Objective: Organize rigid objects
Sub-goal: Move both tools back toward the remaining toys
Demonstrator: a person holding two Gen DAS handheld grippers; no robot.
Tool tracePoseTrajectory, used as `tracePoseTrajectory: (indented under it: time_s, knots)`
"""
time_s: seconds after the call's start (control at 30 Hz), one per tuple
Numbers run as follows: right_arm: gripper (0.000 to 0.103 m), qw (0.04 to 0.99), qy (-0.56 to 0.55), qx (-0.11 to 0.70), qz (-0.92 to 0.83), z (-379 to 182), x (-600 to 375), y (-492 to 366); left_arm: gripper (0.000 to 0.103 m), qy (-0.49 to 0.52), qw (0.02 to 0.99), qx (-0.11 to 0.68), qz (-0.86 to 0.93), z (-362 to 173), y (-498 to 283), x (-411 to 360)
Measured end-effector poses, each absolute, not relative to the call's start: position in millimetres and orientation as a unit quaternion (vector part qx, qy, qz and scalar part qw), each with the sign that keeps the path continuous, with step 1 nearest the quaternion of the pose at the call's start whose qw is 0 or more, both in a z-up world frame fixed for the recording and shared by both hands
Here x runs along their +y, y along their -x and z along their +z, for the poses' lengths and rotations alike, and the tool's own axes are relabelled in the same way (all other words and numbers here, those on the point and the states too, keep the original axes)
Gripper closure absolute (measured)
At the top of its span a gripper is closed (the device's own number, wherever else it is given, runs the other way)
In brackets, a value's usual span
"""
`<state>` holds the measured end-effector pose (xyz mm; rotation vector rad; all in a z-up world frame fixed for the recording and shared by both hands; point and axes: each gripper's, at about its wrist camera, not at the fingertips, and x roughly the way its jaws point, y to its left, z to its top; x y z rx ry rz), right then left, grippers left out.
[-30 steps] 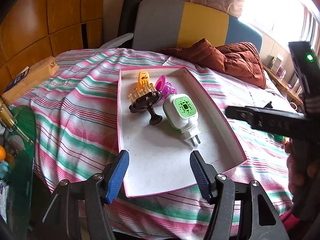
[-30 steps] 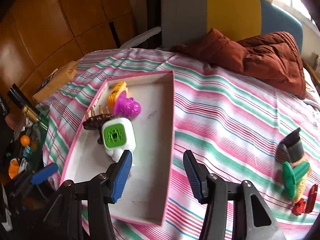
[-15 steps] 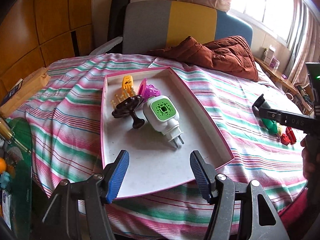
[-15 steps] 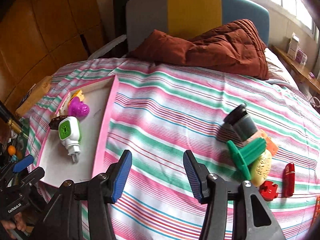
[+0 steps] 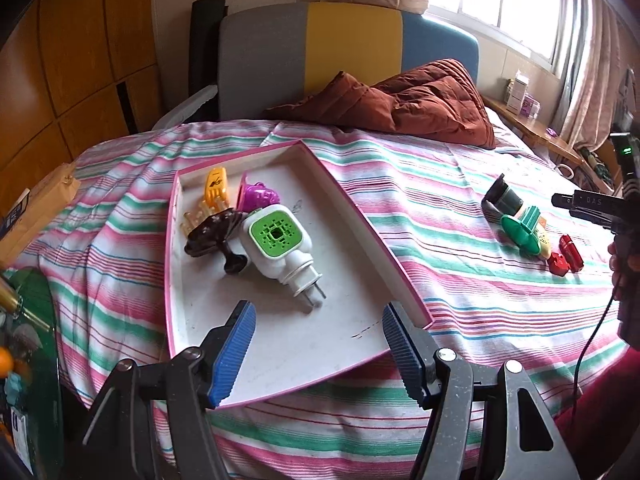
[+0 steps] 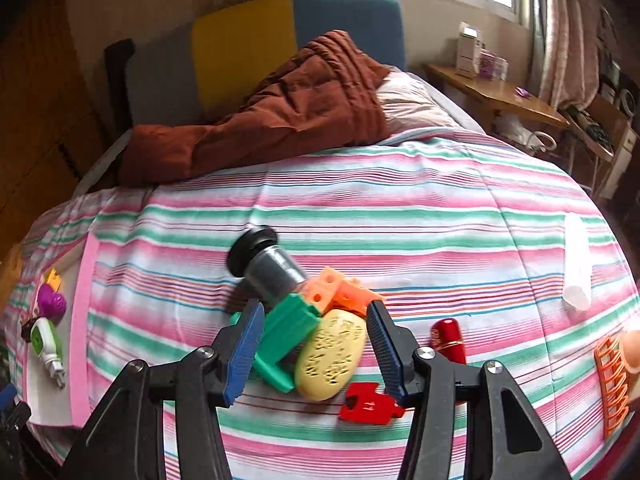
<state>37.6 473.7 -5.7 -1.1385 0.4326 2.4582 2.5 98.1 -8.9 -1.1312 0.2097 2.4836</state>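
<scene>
Striped bedding carries a heap of small plastic pieces, and the right gripper [image 6: 316,346], half open and empty, is held directly over it. The yellow perforated oval [image 6: 332,354] lies between the jaws, its long axis running away from the gripper, well apart from the pink-rimmed tray [image 5: 360,220]. The left gripper [image 5: 316,346], opening with nothing between its jaws, is held at the tray's near edge.

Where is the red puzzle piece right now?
Right wrist view, bottom centre: the red puzzle piece lies on the striped bedspread, just below the yellow oval piece.

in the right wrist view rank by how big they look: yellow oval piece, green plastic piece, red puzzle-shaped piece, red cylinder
1. green plastic piece and yellow oval piece: alike, not ranked
2. red puzzle-shaped piece
3. red cylinder, partly hidden, so unsure
</scene>
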Motion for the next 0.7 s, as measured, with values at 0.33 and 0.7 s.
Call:
tracePoseTrajectory:
  time_s: [0.33, 0.7]
  knots:
    - [0.049, 0.233, 0.386, 0.269, 0.851, -14, 518, -57, 0.035, 0.399, 0.231, 0.095, 0.882, -3, 1, 140]
    - [0.049, 0.257, 0.371, 0.317, 0.834, -16, 535, -70, 0.034, 0.41, 0.272, 0.117, 0.863, -9, -1, 191]
